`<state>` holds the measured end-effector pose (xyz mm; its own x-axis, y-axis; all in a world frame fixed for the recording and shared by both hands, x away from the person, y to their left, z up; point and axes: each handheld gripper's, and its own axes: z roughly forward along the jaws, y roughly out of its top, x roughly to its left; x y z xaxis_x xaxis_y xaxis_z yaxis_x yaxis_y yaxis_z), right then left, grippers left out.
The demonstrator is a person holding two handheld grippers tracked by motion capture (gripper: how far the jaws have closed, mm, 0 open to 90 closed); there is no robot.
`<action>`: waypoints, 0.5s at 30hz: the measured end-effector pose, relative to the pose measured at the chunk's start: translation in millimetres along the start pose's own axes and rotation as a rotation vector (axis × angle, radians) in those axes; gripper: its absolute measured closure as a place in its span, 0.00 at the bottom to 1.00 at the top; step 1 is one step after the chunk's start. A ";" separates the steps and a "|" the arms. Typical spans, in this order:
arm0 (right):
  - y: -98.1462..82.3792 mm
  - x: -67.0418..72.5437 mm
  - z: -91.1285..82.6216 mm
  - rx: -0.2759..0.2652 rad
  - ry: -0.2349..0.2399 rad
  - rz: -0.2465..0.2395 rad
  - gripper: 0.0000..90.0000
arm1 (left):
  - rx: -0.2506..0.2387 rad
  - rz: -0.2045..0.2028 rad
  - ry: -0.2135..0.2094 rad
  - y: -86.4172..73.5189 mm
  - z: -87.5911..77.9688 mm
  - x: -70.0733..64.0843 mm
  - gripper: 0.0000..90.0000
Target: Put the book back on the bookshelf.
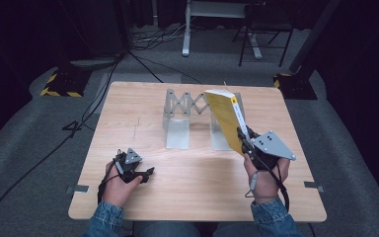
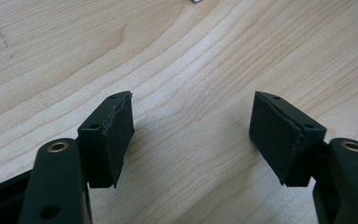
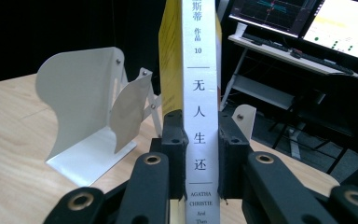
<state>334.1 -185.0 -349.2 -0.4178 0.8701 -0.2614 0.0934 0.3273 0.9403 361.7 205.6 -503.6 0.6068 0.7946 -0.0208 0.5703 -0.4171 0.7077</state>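
A yellow-covered book (image 1: 225, 118) with a white spine (image 3: 199, 93) is held up off the table, tilted, by my right gripper (image 1: 245, 139). Its jaws are shut on the spine's lower part, one on each cover (image 3: 200, 158). A grey metal expanding bookend rack (image 1: 177, 118) stands at the table's middle back, just left of and behind the book; its curved white end plate (image 3: 81, 93) stands to the left in the right gripper view. My left gripper (image 1: 150, 173) rests low at the table's front left, open, with bare wood between its pads (image 2: 116, 135).
The wooden table (image 1: 143, 148) has bare surface in front of the rack. Cables (image 1: 79, 123) trail over the floor to the left. Monitors and a desk (image 3: 307, 37) stand beyond the table's far side.
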 end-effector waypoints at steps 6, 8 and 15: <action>8.0 -5.1 14.0 -0.025 -0.021 0.028 0.85 | 0.000 0.000 0.000 0.0 0.0 0.0 0.35; 10.1 -7.2 19.0 -0.029 -0.028 0.036 0.85 | -0.001 -0.002 0.000 0.0 0.1 -0.1 0.35; 13.0 -12.1 39.6 -0.038 -0.054 0.075 0.85 | -0.001 0.000 0.000 0.0 0.0 -0.2 0.35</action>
<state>376.1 -176.7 -342.4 -0.3614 0.9107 -0.2000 0.0877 0.2467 0.9651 361.6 205.5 -503.6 0.6063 0.7949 -0.0208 0.5702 -0.4164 0.7082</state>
